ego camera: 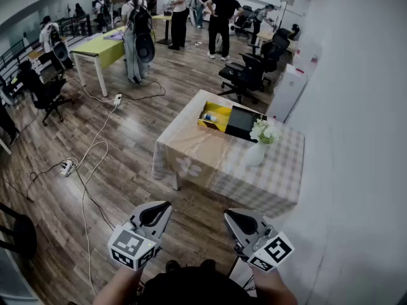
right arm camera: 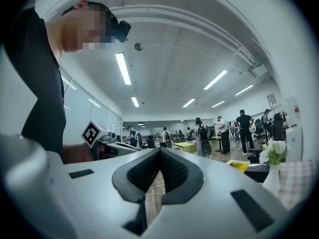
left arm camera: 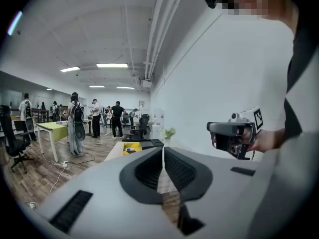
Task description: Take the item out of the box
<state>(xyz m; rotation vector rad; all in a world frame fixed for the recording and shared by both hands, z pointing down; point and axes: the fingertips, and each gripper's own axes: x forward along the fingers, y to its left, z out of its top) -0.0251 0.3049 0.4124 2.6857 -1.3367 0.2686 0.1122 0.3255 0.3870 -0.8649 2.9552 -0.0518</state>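
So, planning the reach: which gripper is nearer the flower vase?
Right. The right gripper hangs short of the table, roughly in line with the vase; the left gripper sits farther left.

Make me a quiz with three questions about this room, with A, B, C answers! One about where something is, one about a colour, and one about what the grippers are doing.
1. Where is the vase?
A. on the table, near the box
B. on the floor
C. on a chair

2. What colour is the box?
A. red
B. purple
C. yellow

3. How are the left gripper and the right gripper?
A. holding the box
B. shut and empty
C. wide open

Answers: 1 A, it stands on the table by the box; 2 C, its walls show bright yellow; 3 B, each gripper's jaws meet with nothing between them.
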